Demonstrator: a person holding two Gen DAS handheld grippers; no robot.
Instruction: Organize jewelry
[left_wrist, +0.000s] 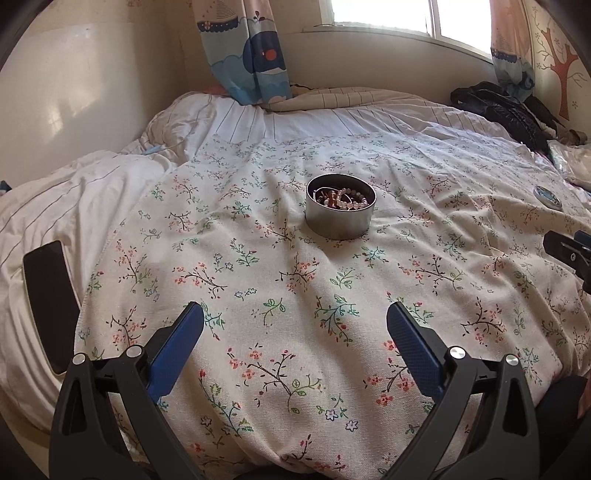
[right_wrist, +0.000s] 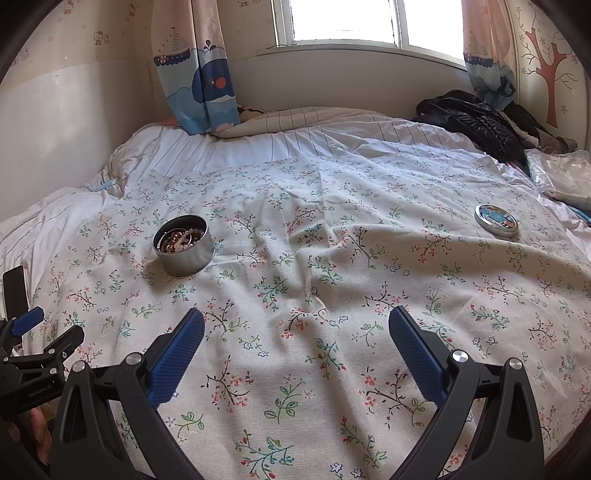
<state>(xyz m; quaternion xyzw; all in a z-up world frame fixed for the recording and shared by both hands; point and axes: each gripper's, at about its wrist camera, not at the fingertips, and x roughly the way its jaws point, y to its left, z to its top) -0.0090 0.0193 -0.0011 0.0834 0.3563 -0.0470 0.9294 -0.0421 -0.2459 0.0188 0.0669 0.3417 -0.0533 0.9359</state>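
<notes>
A round metal tin (left_wrist: 340, 213) stands open on the floral bedspread (left_wrist: 258, 295), holding several bead bracelets (left_wrist: 341, 197). It also shows in the right wrist view (right_wrist: 184, 246), at the left. Its lid (right_wrist: 495, 220), with a blue picture on top, lies flat on the bedspread at the right; it shows in the left wrist view (left_wrist: 547, 197) too. My left gripper (left_wrist: 295, 314) is open and empty, well short of the tin. My right gripper (right_wrist: 296, 321) is open and empty, between tin and lid but nearer me.
A dark phone (left_wrist: 50, 302) lies at the bedspread's left edge. A black jacket (right_wrist: 476, 120) and a plastic bag (right_wrist: 557, 173) lie at the bed's far right. Curtains (right_wrist: 195, 70) hang at the wall behind a striped quilt (right_wrist: 295, 144).
</notes>
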